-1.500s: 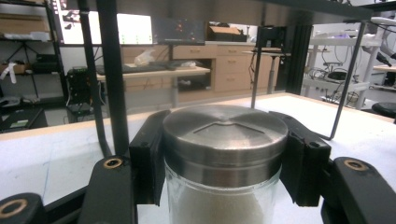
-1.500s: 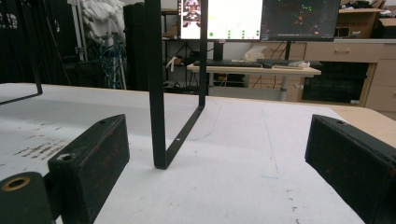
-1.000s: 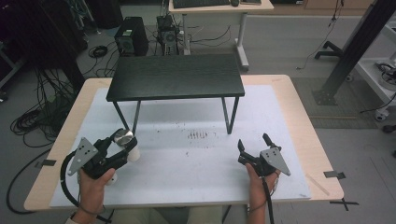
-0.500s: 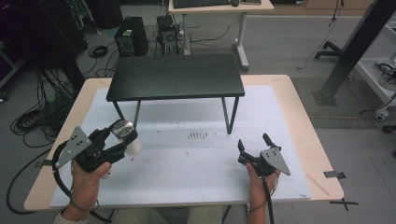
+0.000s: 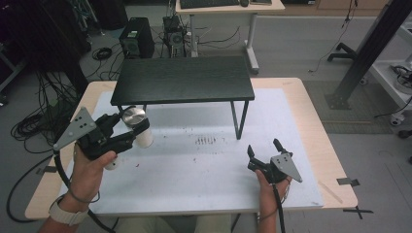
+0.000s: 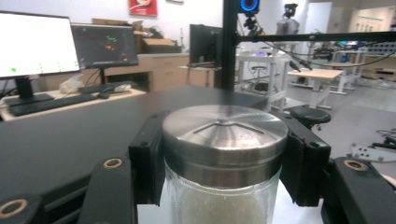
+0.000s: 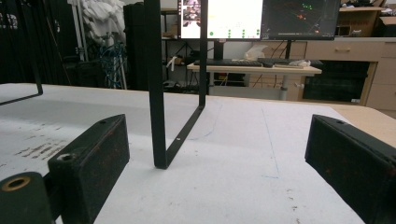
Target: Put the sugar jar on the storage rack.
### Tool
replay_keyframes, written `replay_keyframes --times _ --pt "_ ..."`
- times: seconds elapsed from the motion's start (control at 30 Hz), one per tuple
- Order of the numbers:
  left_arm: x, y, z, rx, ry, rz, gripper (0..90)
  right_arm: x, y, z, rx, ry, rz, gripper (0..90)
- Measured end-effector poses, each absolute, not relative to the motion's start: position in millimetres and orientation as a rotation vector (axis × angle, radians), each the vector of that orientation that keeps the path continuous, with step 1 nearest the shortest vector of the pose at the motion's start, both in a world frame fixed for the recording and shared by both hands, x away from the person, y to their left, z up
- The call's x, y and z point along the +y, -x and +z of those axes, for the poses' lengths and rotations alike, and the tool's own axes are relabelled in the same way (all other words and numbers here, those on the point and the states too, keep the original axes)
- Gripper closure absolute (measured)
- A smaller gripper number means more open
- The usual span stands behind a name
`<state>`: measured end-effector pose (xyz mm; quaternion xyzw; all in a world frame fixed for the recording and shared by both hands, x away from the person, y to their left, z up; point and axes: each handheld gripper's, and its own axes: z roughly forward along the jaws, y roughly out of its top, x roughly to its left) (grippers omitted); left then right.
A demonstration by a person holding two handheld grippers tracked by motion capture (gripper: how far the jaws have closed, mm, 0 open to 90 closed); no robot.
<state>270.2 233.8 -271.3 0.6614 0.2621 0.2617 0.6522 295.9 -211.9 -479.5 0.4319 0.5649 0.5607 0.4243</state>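
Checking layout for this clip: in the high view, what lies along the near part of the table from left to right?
Left gripper → glass jar with a steel lid in its fingers → dark speckles on the white mat → right gripper.

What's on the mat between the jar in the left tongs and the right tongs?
Bare white mat with faint dark specks, seen in the high view between the jar and the right tongs.

Brushed metal lid (image 6: pixel 224 133) on clear glass jar (image 6: pixel 222 200); matt black shelf (image 5: pixel 183 80).

Grey floor (image 5: pixel 301 43), desks (image 5: pixel 228 6), tangled cables (image 5: pixel 43 121)
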Motion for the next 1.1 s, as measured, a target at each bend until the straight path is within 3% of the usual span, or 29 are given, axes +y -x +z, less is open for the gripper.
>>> replay_keyframes --times 1.1 --pt "194 -339 -196 0.481 -1.511 0.554 42.1 -212 -297 -479 1.415 -1.082 1.403 6.5"
